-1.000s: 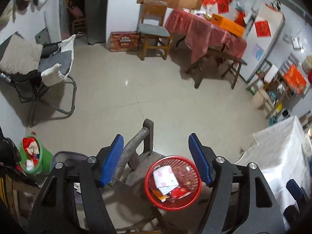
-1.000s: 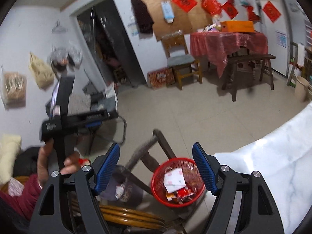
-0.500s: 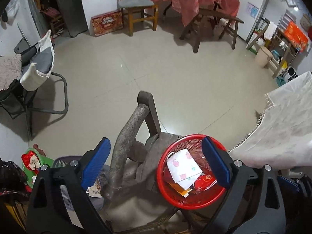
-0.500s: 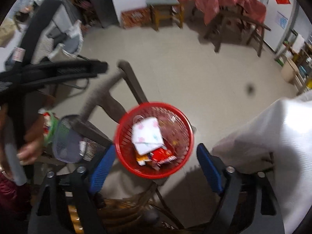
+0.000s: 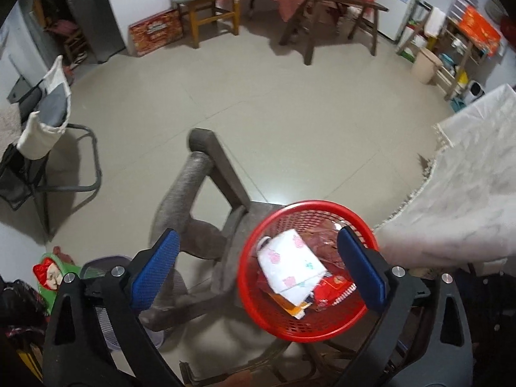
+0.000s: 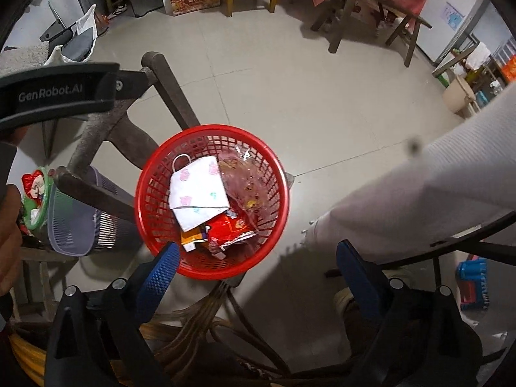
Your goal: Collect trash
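- Left wrist view: we look steeply down on a red mesh basket (image 5: 308, 269) that sits on the seat of a worn wooden chair (image 5: 206, 200). Our left gripper (image 5: 258, 271) has just been opening and its blue pads stand wide apart with nothing pressed between them; the right-hand pad shows in front of the basket's rim. Inside lie a white printed face mask (image 5: 290, 266), red snack wrappers (image 5: 332, 290) and crumpled clear plastic.
- Left wrist view, edges: a white cloth-covered table (image 5: 458, 193) stands just beside the basket, and a grey mesh bin (image 5: 106, 293) sits on the floor next to the chair.
- Right wrist view: our right gripper (image 6: 256, 271) has also just been opening; its pads are spread and empty, the left pad just at the basket's near rim. The body of the left tool crosses the upper left corner. The mask lies on top of the wrappers.
- Step in hand, as we judge it: the approach to the basket of collected trash. Next we would need to lower both tools to the rim and close on it, probably to tip it into the bin.
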Available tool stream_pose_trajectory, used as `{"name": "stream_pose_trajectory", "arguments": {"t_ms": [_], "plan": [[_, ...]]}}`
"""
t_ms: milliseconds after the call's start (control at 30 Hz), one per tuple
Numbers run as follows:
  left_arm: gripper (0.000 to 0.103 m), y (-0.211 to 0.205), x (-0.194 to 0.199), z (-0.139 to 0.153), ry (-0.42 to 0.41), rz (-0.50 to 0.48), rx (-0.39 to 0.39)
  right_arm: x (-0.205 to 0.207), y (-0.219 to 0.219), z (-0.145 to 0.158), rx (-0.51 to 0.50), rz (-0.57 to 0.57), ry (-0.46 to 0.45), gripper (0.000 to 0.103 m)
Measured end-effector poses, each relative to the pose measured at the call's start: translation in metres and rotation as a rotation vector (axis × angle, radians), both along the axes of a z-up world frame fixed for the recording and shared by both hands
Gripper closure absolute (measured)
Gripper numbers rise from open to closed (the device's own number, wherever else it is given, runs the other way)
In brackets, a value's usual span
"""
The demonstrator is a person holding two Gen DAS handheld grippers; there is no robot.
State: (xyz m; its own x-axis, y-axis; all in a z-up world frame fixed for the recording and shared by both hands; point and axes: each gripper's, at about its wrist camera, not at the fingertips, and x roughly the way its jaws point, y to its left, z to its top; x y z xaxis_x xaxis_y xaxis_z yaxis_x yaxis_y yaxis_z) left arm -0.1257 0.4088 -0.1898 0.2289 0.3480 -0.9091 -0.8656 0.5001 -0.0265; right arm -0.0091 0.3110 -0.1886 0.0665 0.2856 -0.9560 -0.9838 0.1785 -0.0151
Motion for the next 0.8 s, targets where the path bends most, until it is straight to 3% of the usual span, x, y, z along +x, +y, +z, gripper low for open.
{"name": "stream_pose_trajectory", "arguments": {"t_ms": [200, 500, 800], "plan": [[0.009, -0.001, 0.004, -0.008, 0.025, -0.018, 0.005, 0.001, 0.0, 0.0, 0.039, 0.003, 0.002, 0.008], [0.007, -0.004, 0.014, -0.017, 0.064, -0.061, -0.008, -0.008, 0.002, -0.014, 0.015, 0.015, 0.063, 0.008], [0.007, -0.006, 0.018, -0.026, 0.095, -0.08, -0.019, -0.003, -0.002, -0.011, 0.022, -0.012, 0.067, 0.008]]}}
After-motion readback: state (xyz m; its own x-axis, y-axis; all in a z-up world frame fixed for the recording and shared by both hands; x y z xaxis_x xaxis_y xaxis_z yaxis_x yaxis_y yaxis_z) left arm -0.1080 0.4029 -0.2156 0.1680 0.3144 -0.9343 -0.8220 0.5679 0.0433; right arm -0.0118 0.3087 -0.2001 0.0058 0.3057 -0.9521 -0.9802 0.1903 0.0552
